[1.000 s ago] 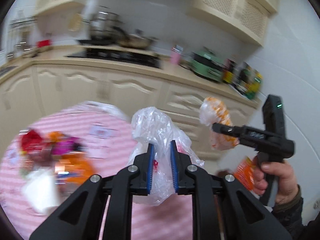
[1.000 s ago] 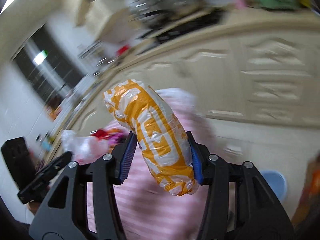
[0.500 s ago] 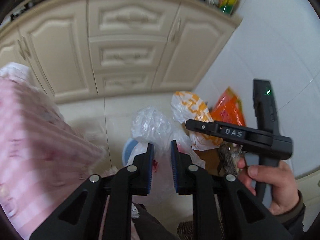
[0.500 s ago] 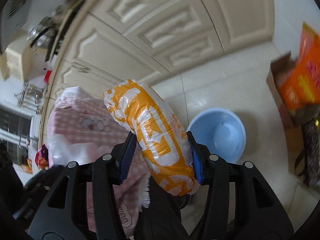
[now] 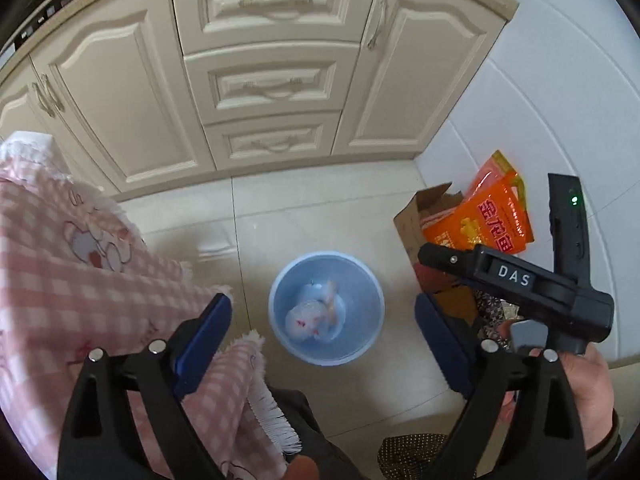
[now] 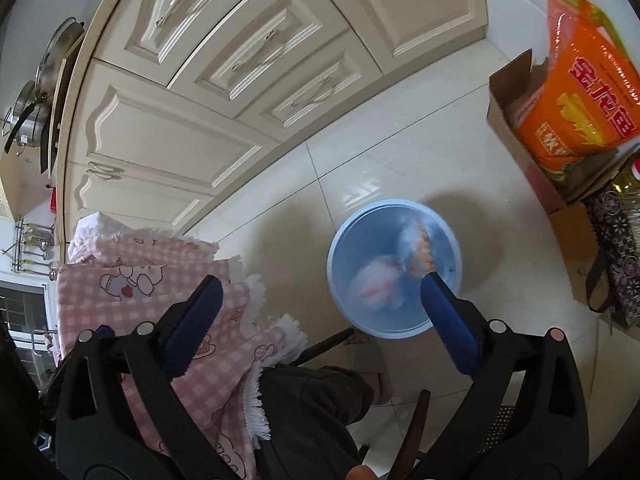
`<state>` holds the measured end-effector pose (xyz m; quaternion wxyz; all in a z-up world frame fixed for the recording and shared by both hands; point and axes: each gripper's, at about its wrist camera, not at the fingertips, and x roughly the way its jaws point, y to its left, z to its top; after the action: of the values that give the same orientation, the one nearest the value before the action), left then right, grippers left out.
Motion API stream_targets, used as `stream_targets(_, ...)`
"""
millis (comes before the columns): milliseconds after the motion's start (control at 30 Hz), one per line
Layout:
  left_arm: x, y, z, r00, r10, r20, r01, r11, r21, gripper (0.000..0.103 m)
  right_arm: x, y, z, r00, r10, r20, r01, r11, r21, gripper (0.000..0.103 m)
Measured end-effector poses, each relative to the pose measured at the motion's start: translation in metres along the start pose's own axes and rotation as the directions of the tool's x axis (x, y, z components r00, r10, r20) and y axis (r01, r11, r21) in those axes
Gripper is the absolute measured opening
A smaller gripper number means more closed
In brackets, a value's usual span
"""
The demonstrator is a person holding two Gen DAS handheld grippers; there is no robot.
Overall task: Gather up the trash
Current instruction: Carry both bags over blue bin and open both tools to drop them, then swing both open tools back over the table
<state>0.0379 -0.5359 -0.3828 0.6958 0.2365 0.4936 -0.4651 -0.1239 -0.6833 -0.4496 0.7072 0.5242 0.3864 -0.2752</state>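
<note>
A light blue bin (image 5: 370, 320) (image 6: 340, 280) stands on the tiled floor below me. Inside it lie a clear plastic bag (image 5: 306, 320) (image 6: 376, 286) and an orange-and-white bag (image 5: 332, 294) (image 6: 418, 250). My left gripper (image 5: 322, 334) hangs above the bin, jaws opening wide, nothing between them. My right gripper (image 6: 322, 308) is also over the bin, jaws opening wide and empty. In the left wrist view the right gripper's black body (image 5: 520, 284) shows at the right, held by a hand (image 5: 580, 384).
A pink checked tablecloth (image 5: 80, 280) (image 6: 152, 280) hangs at the left. A cardboard box (image 5: 412, 224) (image 6: 516, 120) with an orange packet (image 5: 488, 220) (image 6: 580, 112) stands right of the bin. Cream cabinets (image 5: 272, 80) line the far side. The person's dark trouser leg (image 6: 308, 412) is below.
Both grippers swung down from the table toward the floor bin, then opened. The clear bag and the orange-and-white bag left the jaws and now lie in the bin.
</note>
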Motion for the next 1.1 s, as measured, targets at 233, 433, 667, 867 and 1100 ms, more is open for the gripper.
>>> stream_targets(233, -0.047, 0.008, -0.009, 0.995, 0.016, 0.103, -0.016, 1.0, -0.009, 0.091, -0.023, 0.026, -0.008, 0.999, -0.004, 0.039, 0.007, 0.998, -0.058, 0.097)
stream_targets(433, -0.089, 0.021, -0.017, 0.983, 0.02, 0.185, -0.015, 0.999, -0.032, 0.091, -0.053, 0.064, -0.014, 0.995, 0.026, 0.093, -0.015, 0.992, -0.123, 0.097)
stream_targets(667, -0.153, 0.039, -0.028, 0.947, 0.07, 0.313, -0.055, 0.997, -0.059, 0.091, -0.093, 0.138, -0.029, 0.982, 0.099, 0.159, -0.055, 0.964, -0.26, 0.097)
stream_targets(867, -0.218, 0.068, -0.049, 0.895, 0.139, 0.423, -0.097, 0.988, -0.119, 0.091, -0.119, 0.224, -0.06, 0.967, 0.2, 0.16, -0.117, 0.899, -0.421, 0.097)
stream_targets(1100, -0.29, 0.112, -0.085, 0.817, 0.259, 0.515, -0.165, 0.961, -0.222, 0.091, -0.134, 0.316, -0.109, 0.946, 0.306, 0.108, -0.186, 0.784, -0.592, 0.097)
